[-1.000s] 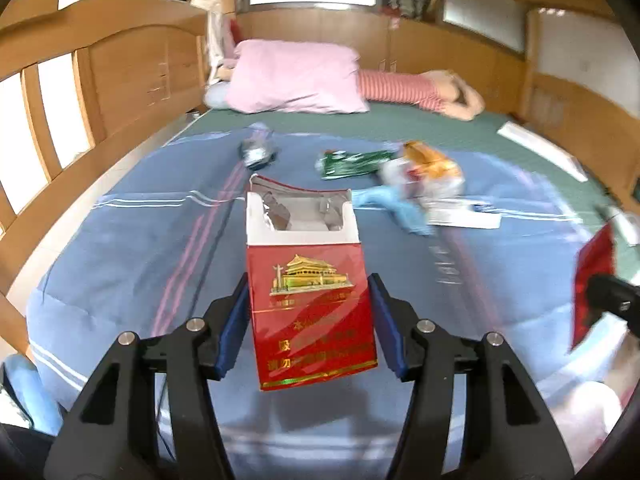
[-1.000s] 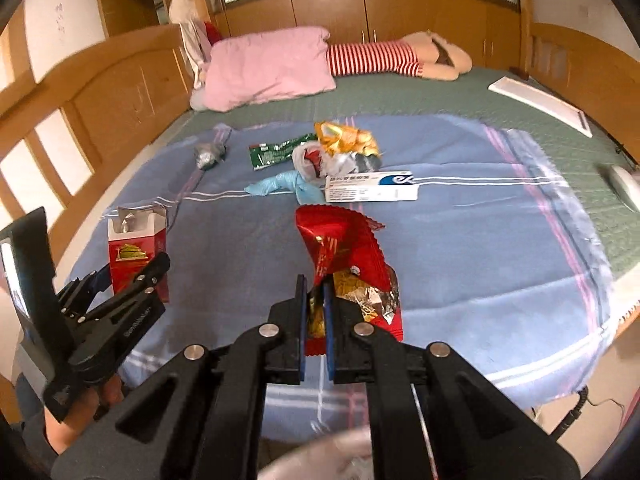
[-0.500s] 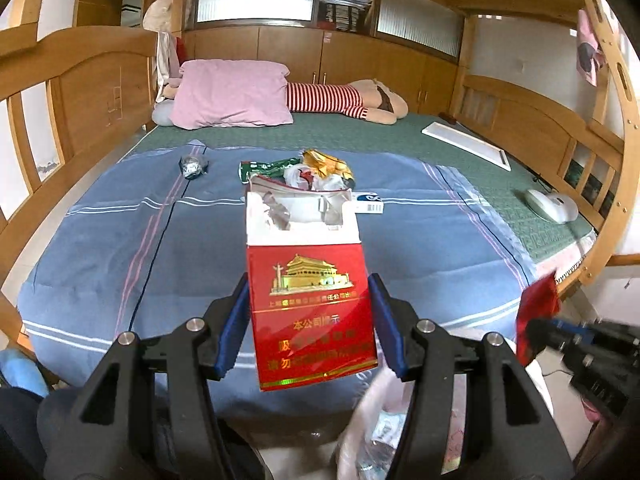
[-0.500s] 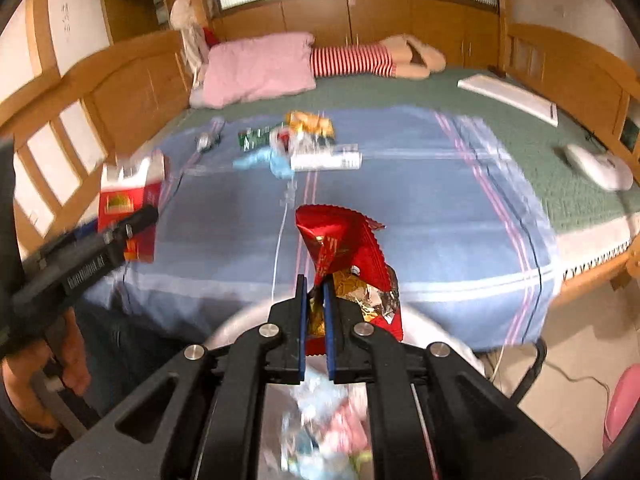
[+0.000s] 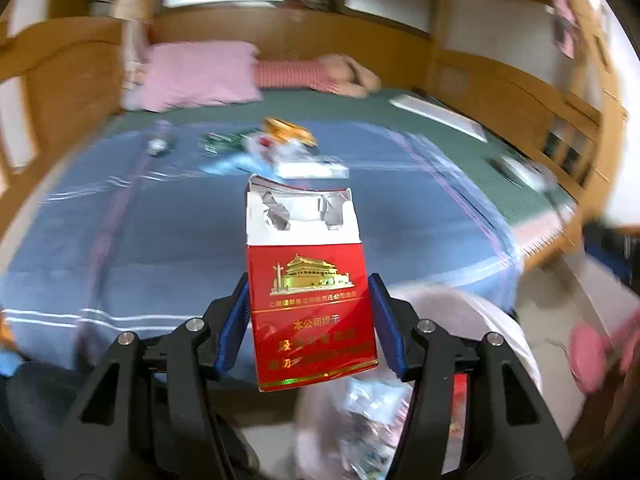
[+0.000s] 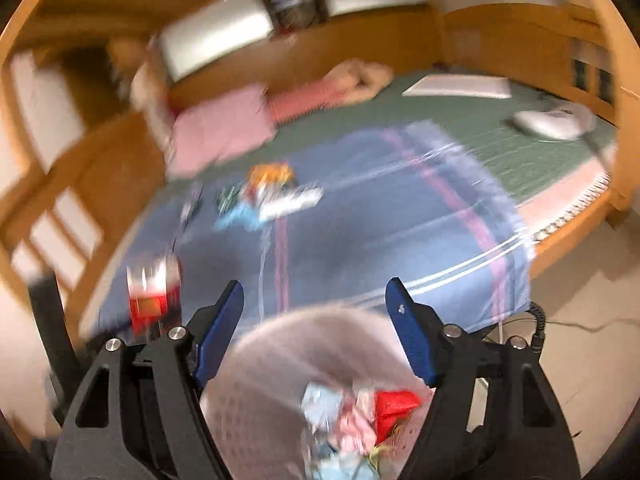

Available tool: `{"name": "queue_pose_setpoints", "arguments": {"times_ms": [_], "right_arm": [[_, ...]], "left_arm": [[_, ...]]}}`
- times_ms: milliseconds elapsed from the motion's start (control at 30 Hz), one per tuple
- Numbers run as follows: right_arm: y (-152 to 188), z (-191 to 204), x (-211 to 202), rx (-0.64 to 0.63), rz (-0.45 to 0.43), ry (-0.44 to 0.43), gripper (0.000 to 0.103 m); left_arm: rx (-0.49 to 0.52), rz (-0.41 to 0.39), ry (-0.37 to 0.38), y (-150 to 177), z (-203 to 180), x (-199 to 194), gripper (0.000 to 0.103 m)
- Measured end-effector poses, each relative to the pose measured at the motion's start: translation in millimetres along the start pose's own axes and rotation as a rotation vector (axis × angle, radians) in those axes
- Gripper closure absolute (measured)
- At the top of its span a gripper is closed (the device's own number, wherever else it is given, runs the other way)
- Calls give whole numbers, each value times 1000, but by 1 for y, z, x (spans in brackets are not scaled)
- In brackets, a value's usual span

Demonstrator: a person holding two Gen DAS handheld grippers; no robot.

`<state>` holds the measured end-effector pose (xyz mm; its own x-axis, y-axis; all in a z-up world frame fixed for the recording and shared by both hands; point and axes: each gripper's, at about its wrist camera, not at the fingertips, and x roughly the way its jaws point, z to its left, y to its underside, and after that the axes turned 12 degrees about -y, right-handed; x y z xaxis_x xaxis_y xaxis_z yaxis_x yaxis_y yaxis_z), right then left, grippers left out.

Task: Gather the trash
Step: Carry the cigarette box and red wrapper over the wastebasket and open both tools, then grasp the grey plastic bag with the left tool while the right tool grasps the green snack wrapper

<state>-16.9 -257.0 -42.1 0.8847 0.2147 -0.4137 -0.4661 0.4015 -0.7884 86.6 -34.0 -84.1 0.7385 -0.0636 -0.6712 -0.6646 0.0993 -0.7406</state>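
Beside the bed (image 5: 400, 240), the bin (image 6: 260, 360) sits just below both claws: left claw (image 5: 308, 316) grips the upright cigarette pack (image 5: 308, 296); right claw (image 6: 312, 320) is opening, empty.

The red cigarette pack (image 5: 310, 296), centre of the left wrist view, bears a gold gate emblem and gold Chinese print; "本公司提示" reads clearly, the lines below are blurred.

A pink pillow (image 5: 196, 74) lies on the wooden-framed bed (image 5: 400, 208).
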Motion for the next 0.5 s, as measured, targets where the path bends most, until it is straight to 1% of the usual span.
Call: {"name": "queue_pose_setpoints", "arguments": {"times_ms": [67,133,200,233,267,333,367,467,500], "right_arm": [[-5,-9,-7,50,-44,21,30],[-8,-18,-11,91,-71,37,30],[-10,-22,-11,104,-71,53,30],[-10,-24,-9,107,-66,59,30],[-10,-25,-8,110,-62,62,30],[-7,-24,-4,111,-48,66,29],[-6,-24,-1,111,-40,69,29],[-4,-20,11,111,-10,74,29],[-5,-18,17,107,4,75,29]], "left_arm": [[66,35,111,7,-16,4,44],[189,76,243,20,-42,6,43],[274,102,322,31,-62,6,33],[306,105,327,36,-69,6,18],[324,96,310,40,-73,5,11],[333,63,264,40,-71,6,10],[320,60,249,38,-66,8,9],[217,62,191,21,-38,19,7],[171,60,146,12,-21,27,7]]}}
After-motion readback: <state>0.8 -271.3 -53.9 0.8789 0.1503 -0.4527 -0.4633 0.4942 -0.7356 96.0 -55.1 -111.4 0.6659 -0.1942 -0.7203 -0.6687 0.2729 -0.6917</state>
